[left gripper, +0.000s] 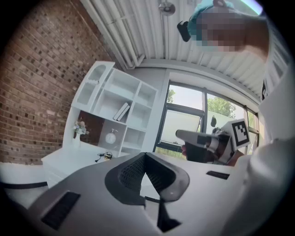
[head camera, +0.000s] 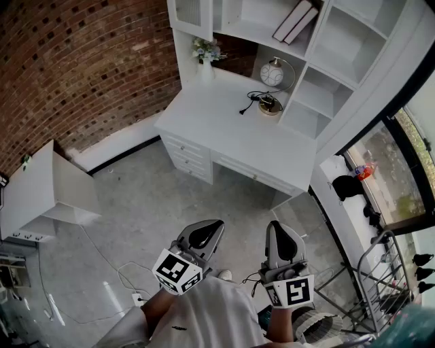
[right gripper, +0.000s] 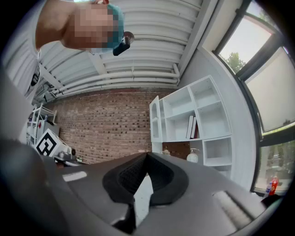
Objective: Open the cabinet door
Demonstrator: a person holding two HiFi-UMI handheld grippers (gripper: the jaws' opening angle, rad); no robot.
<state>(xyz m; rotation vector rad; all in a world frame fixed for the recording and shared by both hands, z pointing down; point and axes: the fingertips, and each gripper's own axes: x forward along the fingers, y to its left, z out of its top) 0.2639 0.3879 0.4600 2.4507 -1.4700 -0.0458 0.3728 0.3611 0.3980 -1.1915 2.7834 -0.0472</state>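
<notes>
The left gripper (head camera: 211, 228) and right gripper (head camera: 274, 230) are pinched together, empty, far from the door (head camera: 192, 15) (top left). The person should approach it, then spread one pair.

Head camera: overhead, looking steeply down, bench (head camera: 217, 122) well ahead. Left tongs (left gripper: 145, 156) camera: close behind the tips, facing the shelves (left gripper: 115, 108) and window (left gripper: 189, 117). Right tongs (right gripper: 146, 156) camera: likewise, facing the brick wall (right gripper: 106, 124). All three views share the shelves.
</notes>
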